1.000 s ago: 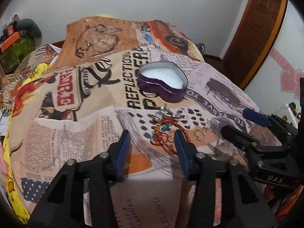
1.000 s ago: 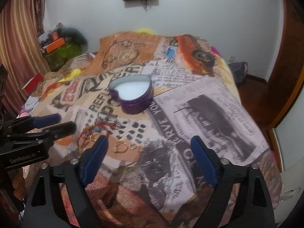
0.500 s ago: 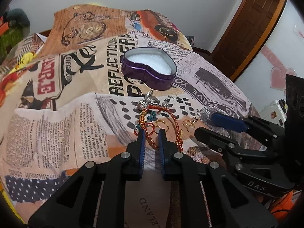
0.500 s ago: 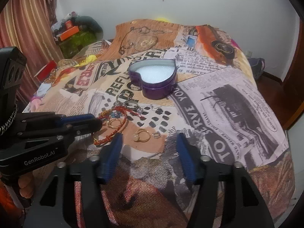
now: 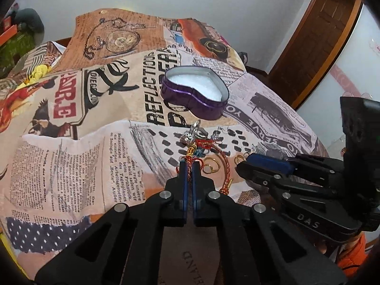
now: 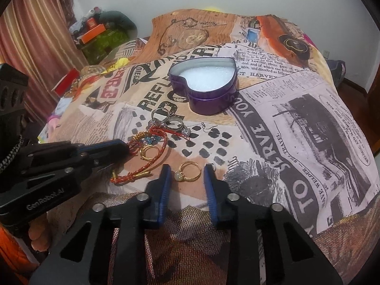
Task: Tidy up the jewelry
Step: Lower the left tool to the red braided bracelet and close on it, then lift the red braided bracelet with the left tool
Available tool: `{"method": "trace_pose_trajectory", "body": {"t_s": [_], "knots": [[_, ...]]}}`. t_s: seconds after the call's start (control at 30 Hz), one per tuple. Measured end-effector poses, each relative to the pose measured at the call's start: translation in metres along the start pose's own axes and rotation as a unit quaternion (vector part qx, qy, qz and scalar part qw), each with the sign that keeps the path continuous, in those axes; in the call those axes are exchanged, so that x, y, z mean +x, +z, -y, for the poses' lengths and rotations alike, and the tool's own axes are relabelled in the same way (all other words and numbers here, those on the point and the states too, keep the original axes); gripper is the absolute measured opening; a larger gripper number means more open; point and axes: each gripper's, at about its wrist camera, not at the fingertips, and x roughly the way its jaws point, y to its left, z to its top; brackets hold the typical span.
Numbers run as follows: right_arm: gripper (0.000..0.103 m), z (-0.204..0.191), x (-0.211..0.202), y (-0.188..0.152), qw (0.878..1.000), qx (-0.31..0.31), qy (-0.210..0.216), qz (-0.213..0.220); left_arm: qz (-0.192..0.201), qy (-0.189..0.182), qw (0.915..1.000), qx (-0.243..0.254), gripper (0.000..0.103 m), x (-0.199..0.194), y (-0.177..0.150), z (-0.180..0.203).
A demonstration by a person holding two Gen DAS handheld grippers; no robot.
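On the bedspread (image 6: 296,123), left tongs (image 5: 189,166) pinch the bracelet (image 5: 187,169) lengthwise; right tongs (image 6: 186,169) straddle a ring (image 6: 188,171).

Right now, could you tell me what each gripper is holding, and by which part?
The left gripper pinches the red-and-gold braided bracelet near its beaded end. The right gripper, whose jaws have just been closing, straddles the gold ring without gripping it.

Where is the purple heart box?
In the right wrist view the purple heart-shaped tin sits open on the newspaper-print bedspread, up the bed beyond the two silver rings and the rest of the jewelry.
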Motion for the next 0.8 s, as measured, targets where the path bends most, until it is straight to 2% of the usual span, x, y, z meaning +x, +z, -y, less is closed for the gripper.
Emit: {"method": "trace_pose_trajectory", "body": {"t_s": [0.1,0.23,0.5,0.57,0.7,0.8], "knots": [[0.011,0.0,0.001,0.0,1.0,-0.001,0.002,-0.001,0.008,0.005,1.0,0.004,0.001,-0.005,0.001,0.001],[0.008,0.001,0.0,0.0,1.0,-0.001,-0.002,0.001,0.02,0.008,0.9997,0.005,0.001,-0.014,0.005,0.003],[0.007,0.001,-0.013,0.002,1.0,0.002,-0.007,0.014,0.06,0.026,0.9978,0.011,0.001,-0.04,0.013,0.004],[0.008,0.0,-0.015,0.002,1.0,0.002,0.004,0.01,0.065,0.03,0.9974,0.009,0.001,-0.045,0.013,0.001],[0.01,0.0,-0.006,0.0,1.0,0.011,0.013,-0.026,0.059,0.035,0.9976,0.004,0.001,-0.044,0.011,-0.006],[0.013,0.004,-0.003,0.002,0.999,0.021,0.021,-0.032,0.047,0.044,0.9979,0.005,0.001,-0.039,0.006,-0.012]]}}
